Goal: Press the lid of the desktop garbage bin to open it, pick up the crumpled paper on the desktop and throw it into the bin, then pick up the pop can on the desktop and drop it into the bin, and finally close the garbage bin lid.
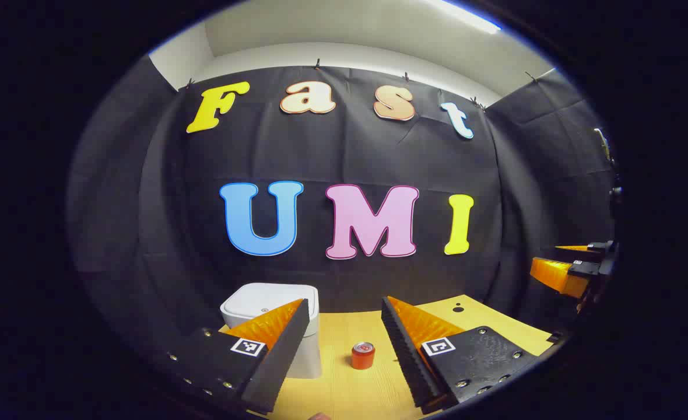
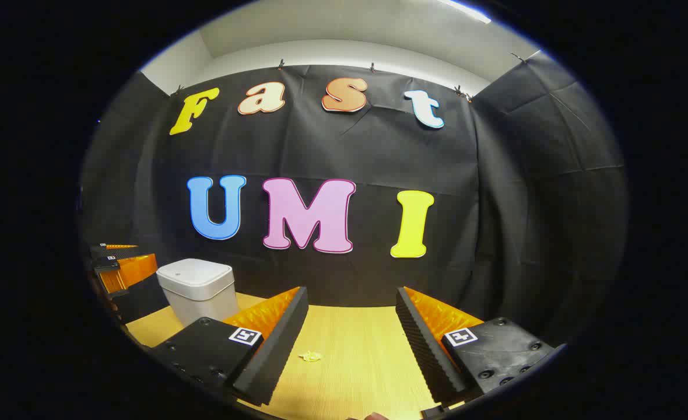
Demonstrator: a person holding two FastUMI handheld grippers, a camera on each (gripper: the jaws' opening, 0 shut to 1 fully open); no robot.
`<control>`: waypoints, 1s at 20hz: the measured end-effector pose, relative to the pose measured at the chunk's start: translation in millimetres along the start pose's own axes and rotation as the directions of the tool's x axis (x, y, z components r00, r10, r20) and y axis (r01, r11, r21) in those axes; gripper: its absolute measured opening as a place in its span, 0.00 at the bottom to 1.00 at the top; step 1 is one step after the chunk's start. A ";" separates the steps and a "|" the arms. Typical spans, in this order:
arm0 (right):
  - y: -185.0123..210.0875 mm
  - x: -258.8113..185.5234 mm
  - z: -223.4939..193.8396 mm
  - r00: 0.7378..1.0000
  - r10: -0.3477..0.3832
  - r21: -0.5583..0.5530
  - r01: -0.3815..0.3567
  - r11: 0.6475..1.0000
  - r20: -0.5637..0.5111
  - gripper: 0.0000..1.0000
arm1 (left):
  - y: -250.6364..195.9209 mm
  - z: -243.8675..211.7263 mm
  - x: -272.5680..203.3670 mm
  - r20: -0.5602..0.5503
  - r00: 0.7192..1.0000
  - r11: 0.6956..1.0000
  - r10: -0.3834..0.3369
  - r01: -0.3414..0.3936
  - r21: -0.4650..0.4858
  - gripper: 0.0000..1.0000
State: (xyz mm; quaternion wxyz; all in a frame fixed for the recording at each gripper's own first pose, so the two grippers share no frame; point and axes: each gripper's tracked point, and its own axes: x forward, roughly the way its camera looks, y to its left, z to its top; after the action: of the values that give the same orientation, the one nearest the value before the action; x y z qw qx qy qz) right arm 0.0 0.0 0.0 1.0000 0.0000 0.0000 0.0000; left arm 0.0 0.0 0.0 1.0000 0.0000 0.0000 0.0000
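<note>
Both tongs are spread wide and hold nothing. Left tongs (image 1: 344,344) hover above the counter (image 1: 344,396), with the pop can (image 1: 363,355) standing between their fingers farther off and the closed garbage bin (image 1: 271,303) behind the left finger. Right tongs (image 2: 350,338) frame the crumpled paper (image 2: 310,356) lying on the counter.

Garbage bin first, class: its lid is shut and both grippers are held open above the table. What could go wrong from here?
1. The pop can stands close beside the garbage bin; the left gripper going for the lid might topple it.
2. The crumpled paper looks small and flat, so the right gripper may close without catching it.
</note>
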 end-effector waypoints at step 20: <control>7.3 9.5 -9.8 0.999 -0.010 -0.006 0.010 1.000 -0.043 0.98 | 20.3 -14.3 10.8 -0.034 0.999 1.000 0.006 -0.005 0.024 0.82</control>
State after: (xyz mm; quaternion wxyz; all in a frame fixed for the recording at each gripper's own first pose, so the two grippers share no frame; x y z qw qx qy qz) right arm 9.5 7.3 -9.8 0.9997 -0.0029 0.0216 -0.0051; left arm 10.8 20.3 -14.3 0.9998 0.0118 0.0172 0.0027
